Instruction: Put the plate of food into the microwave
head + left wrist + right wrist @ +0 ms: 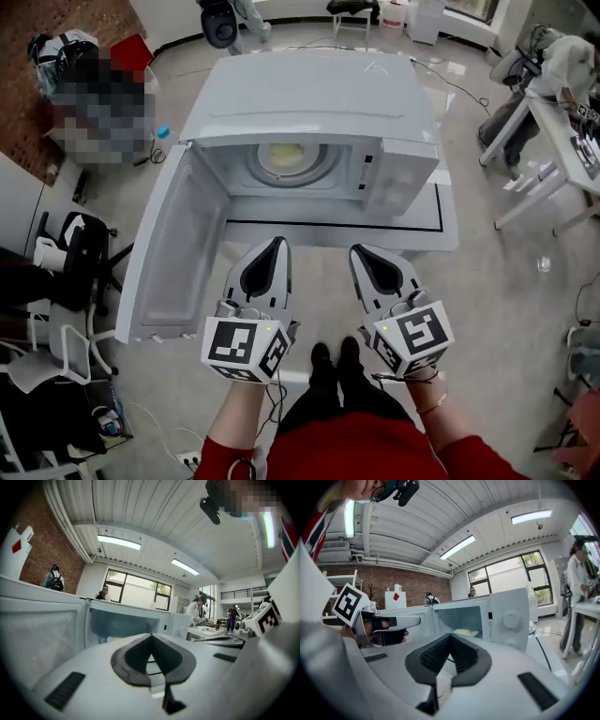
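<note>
The white microwave [309, 103] stands with its door [173, 248] swung wide to the left. Inside the cavity the plate of food [292, 159] rests on the turntable, pale yellow, and the right gripper view shows that plate [466, 632] too. My left gripper [277, 246] hovers in front of the cavity, shut and empty, near the door's inner edge. My right gripper [359, 253] hangs beside it, also shut with nothing held, below the control panel [398, 173]. In each gripper view the jaws meet at the tip: left gripper [151, 634], right gripper [451, 635].
The microwave sits on a low white table [441, 225] marked with a black line. Office chairs [75, 253] stand at the left and white tables [562, 159] at the right. A person [579, 583] stands by a table at the far right. My shoes [333, 361] are below the grippers.
</note>
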`<state>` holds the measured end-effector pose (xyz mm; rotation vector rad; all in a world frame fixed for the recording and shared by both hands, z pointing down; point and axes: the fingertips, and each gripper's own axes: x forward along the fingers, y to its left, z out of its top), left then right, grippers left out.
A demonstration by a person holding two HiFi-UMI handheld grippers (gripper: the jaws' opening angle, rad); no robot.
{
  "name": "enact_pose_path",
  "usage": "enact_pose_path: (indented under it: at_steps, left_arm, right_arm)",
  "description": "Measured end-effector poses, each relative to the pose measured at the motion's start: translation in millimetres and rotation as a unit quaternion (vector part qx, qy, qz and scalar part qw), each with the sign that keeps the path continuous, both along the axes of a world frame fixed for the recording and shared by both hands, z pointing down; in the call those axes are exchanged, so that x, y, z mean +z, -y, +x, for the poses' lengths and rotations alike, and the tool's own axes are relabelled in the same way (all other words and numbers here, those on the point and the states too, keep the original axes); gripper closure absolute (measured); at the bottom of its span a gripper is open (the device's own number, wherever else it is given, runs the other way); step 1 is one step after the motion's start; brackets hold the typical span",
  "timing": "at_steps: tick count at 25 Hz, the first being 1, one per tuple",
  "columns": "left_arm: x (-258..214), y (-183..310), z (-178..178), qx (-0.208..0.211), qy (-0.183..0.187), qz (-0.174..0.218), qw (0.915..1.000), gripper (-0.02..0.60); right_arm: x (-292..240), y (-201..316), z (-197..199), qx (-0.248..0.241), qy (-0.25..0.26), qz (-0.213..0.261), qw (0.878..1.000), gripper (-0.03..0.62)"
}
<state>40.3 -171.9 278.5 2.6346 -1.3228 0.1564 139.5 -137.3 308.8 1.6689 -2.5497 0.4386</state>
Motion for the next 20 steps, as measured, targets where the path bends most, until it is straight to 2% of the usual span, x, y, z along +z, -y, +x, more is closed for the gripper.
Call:
enact_pose_path:
  at_steps: [3,6,12,16,20]
  left_arm:
    - [7.4,-17.6,5.4,0.005,0.029,-0.006,0.9995,0.572]
    - [8.5,-26.0,11.2,0.011,0.039,-0.006,0.9992,0.572]
    - [-3.0,-36.7,15.4,0.019,0.032,0.002,0.9993,0.572]
    - [-5.9,-44.9,22.7,0.02,0.041,0.014,0.9989,0.572]
    - [-2.4,-48.3,21.4,0.019,0.016,-0.006,0.9997,0.572]
  right_arm:
    - [0.5,-15.0,2.1,0.007,0.006,-0.003,1.0,0.58]
    - [-5.6,-21.6,6.9,0.014,0.009,0.003,1.0,0.58]
    - [-22.3,-28.7,12.4,0.015,0.011,0.022,1.0,0.58]
    - [-26.1,-34.0,18.4,0.008,0.0,0.032,0.999,0.58]
    - [-28.7,-34.9,17.6,0.001,-0.011,0.038,0.999,0.58]
